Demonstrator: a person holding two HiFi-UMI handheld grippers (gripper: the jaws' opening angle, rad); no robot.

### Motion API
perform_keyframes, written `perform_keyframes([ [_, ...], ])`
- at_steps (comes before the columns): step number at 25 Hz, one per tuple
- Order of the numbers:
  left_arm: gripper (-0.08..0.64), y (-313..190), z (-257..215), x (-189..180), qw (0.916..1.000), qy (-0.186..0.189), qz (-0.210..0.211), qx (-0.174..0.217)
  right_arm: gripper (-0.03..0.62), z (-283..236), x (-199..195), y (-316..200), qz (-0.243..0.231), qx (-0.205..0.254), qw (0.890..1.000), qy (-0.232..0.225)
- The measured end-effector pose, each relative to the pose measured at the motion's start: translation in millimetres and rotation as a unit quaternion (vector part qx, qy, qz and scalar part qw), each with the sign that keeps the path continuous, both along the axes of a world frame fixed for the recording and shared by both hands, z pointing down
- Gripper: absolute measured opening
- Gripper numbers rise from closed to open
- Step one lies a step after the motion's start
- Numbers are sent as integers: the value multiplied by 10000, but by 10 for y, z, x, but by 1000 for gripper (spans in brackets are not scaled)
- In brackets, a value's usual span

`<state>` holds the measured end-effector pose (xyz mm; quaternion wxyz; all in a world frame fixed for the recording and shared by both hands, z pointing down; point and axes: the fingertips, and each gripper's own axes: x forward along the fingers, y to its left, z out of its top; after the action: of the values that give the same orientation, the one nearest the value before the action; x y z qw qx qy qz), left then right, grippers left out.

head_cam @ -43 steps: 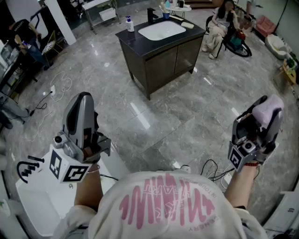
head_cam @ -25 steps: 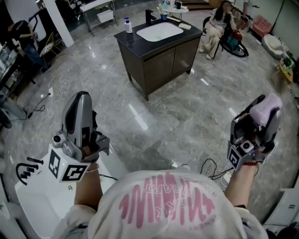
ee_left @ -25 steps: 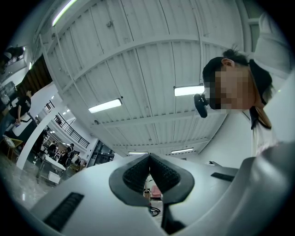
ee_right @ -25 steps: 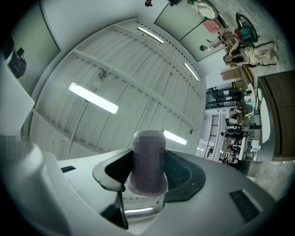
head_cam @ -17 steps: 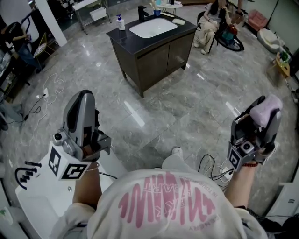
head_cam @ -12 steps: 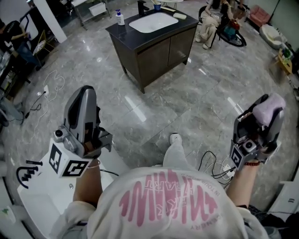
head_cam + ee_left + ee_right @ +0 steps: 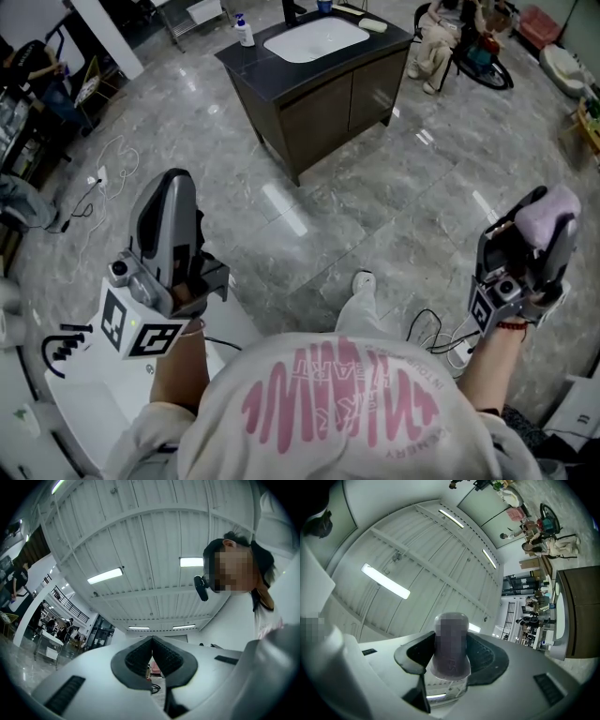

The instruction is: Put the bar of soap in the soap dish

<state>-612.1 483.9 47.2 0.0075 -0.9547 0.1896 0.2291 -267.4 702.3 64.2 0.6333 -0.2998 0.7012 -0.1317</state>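
- My right tongs (image 7: 451,657) are clenched on the bar of soap (image 7: 451,637). The pale purple bar stands upright between the two dark pads, and its rounded top sticks out past the tips.
- My left tongs (image 7: 152,641) are clenched with nothing in them. The ribbed pads meet at the tips.
- Both tongs point upward, so their own cameras show mostly the white ribbed ceiling and its strip lights.
- Each pair of tongs has its marker cube (image 7: 141,330) at the near end, close to my operator's wrist.
- A white table (image 7: 89,389) lies just below the left tongs.
- Cables (image 7: 433,330) trail on the grey marble floor (image 7: 375,206) beside and below the right tongs.
- Well ahead of both tongs, roughly between them, stands a dark vanity cabinet (image 7: 323,98) with a white basin (image 7: 316,37).
- A pump bottle (image 7: 245,31) is on the side of its counter towards the left tongs, and a small pale item (image 7: 373,24) on the side towards the right tongs. I cannot tell whether that item is the soap dish.
- A seated person (image 7: 439,42) is beyond the cabinet, on the right tongs' side.
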Motion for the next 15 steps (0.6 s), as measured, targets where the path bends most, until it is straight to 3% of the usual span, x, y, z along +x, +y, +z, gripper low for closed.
perform_keyframes([
  [3, 9, -269, 15, 380, 10000, -53, -74, -27, 212, 35, 394, -332, -61, -62, 10000, -11],
  [11, 9, -230, 70, 367, 9998, -104, -173, 3, 211, 5, 342, -397, -181, -118, 9995, 214],
  [15, 9, -454, 69, 772, 9995, -151, -269, -51, 212, -31, 790, -706, -291, -138, 9993, 167],
])
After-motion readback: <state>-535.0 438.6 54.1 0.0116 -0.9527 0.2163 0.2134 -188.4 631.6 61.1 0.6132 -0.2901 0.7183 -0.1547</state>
